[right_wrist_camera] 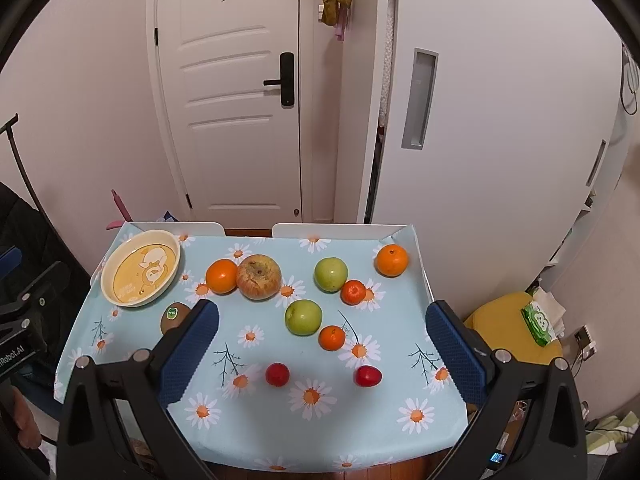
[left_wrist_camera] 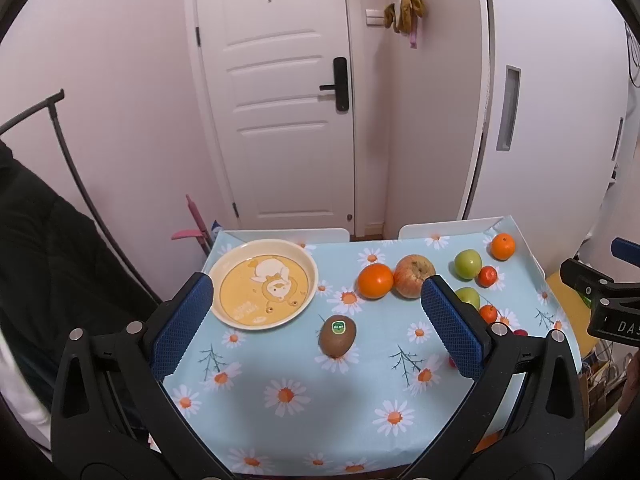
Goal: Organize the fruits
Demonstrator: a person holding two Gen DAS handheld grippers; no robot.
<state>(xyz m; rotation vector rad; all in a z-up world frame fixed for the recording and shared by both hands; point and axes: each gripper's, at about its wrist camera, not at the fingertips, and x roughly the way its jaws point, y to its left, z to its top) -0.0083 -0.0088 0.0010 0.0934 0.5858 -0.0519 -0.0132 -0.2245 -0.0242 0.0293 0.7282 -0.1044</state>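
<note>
With both the left gripper (left_wrist_camera: 316, 318) and right gripper (right_wrist_camera: 322, 346) spread wide and empty, the kiwi (left_wrist_camera: 337, 336), lying beside the plate (left_wrist_camera: 224, 264), was judged soft, best held gently across its middle.

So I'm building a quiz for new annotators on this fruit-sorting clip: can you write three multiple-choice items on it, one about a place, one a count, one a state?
1. Where does the kiwi lie?
A. In the plate
B. On the tablecloth, near the plate
C. Between the two green apples

2. How many green apples are on the table?
A. One
B. Two
C. Four

3. What state is the plate in?
A. Holding no fruit
B. Holding oranges
C. Upside down

Answers:
1 B: the kiwi sits on the cloth just beside the plate's rim.
2 B: the right wrist view shows one green apple farther back and another nearer.
3 A: only the printed cartoon shows inside the plate.

The left gripper and right gripper are both open, holding nothing.
</note>
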